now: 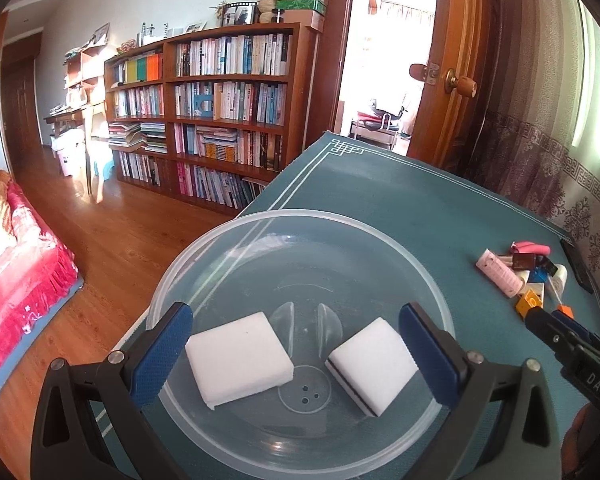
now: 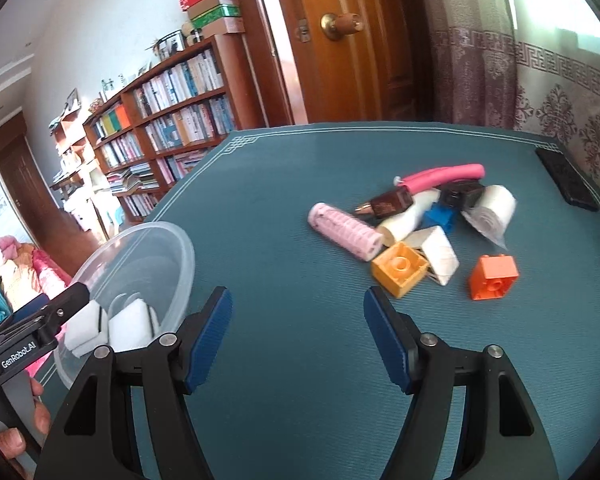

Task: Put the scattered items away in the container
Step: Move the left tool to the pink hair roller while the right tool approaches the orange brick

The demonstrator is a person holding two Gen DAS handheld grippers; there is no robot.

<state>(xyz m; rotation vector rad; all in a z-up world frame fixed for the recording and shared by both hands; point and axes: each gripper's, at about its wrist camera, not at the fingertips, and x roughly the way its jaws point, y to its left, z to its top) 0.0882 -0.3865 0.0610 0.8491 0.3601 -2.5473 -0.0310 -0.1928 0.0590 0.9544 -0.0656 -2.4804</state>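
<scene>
A clear plastic bowl point(image 1: 260, 224) sits at the left edge of the teal mat and holds two white sponge blocks point(image 1: 238, 362) point(image 1: 374, 364). My left gripper point(image 1: 296, 352) hangs open just above the bowl, with a sponge near each finger and nothing held. My right gripper point(image 2: 298, 320) is open over bare mat. Ahead of it to the right lies a heap: a pink ribbed roller point(image 2: 344, 232), a yellow brick point(image 2: 400, 274), an orange brick point(image 2: 494, 278), a white wedge point(image 2: 440, 254), a blue brick point(image 2: 442, 216), a pink tube point(image 2: 444, 174) and a white roll point(image 2: 494, 204).
A black phone-like slab point(image 2: 566, 180) lies at the mat's far right by the curtain. The mat point(image 2: 300, 184) ends at the left with a drop to the wooden floor point(image 1: 112, 240). A bookcase point(image 1: 216, 112) and an open door point(image 2: 352, 40) stand behind.
</scene>
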